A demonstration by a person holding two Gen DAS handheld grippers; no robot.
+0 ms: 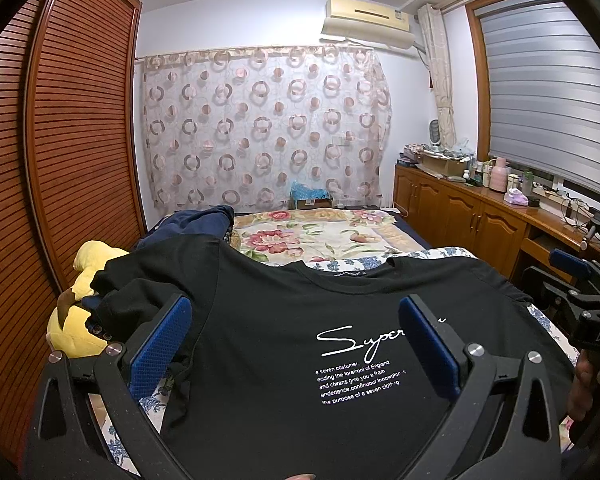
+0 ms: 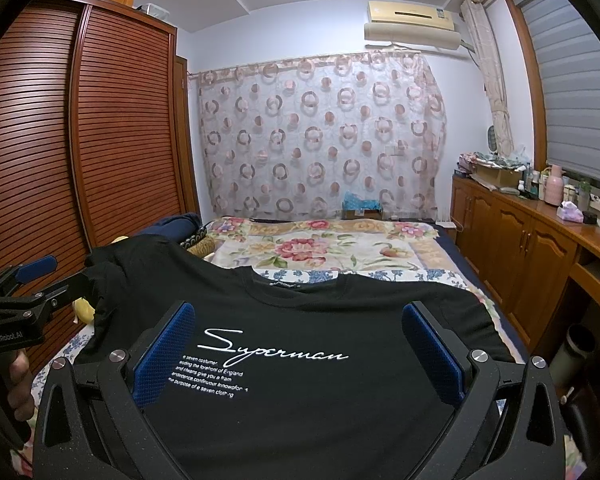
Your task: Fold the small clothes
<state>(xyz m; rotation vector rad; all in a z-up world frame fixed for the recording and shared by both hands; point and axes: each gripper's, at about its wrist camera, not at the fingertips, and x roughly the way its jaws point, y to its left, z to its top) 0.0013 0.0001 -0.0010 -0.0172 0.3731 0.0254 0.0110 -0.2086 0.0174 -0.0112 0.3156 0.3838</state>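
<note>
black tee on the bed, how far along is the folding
Done: the black t-shirt lies spread print-up on the bed, collar away from the cameras. In hand: nothing; the left gripper and right gripper are open above it. Left: every fold; its left sleeve looks bunched.

One black T-shirt [image 1: 284, 344] lay on one bed [image 1: 340, 240], with two grippers, left [image 1: 296, 344] and right [image 2: 296, 348], each showing two blue pads [image 1: 162, 344]. One yellow plush toy [image 1: 86, 264], one floral blanket [image 2: 320, 248] and one dark blue garment [image 1: 196, 224] were present. The room held one air conditioner [image 1: 370, 18], one patterned curtain [image 1: 268, 128], one blind [image 1: 548, 92] and one louvred wardrobe [image 1: 80, 120].
</note>
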